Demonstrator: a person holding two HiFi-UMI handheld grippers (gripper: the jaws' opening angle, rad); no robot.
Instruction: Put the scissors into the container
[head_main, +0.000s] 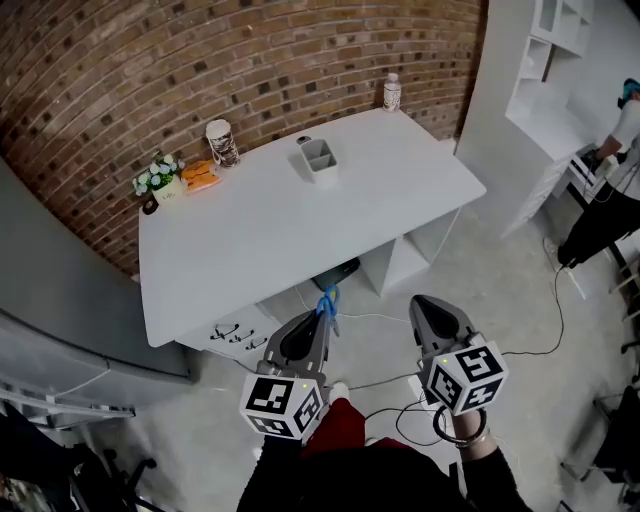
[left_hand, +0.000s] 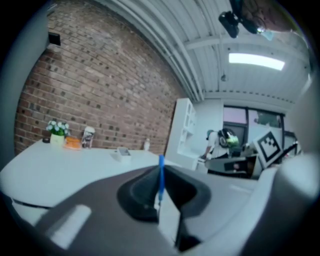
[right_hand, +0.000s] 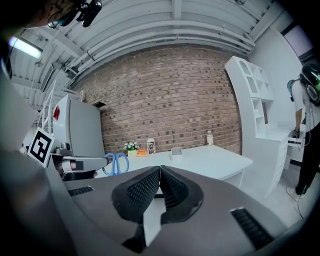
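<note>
In left claw (head_main: 321, 324), scissors (head_main: 329, 303), blades hidden

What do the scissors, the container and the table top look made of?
Scissors: blue loop handles, likely moulded plastic, given the uniform saturated colour. The blades can't be seen.
Container: pale grey with compartments, probably plastic, given the thin, matte walls.
Table: white and smooth, likely laminated or painted board. It has an even, faint sheen and no grain.
</note>
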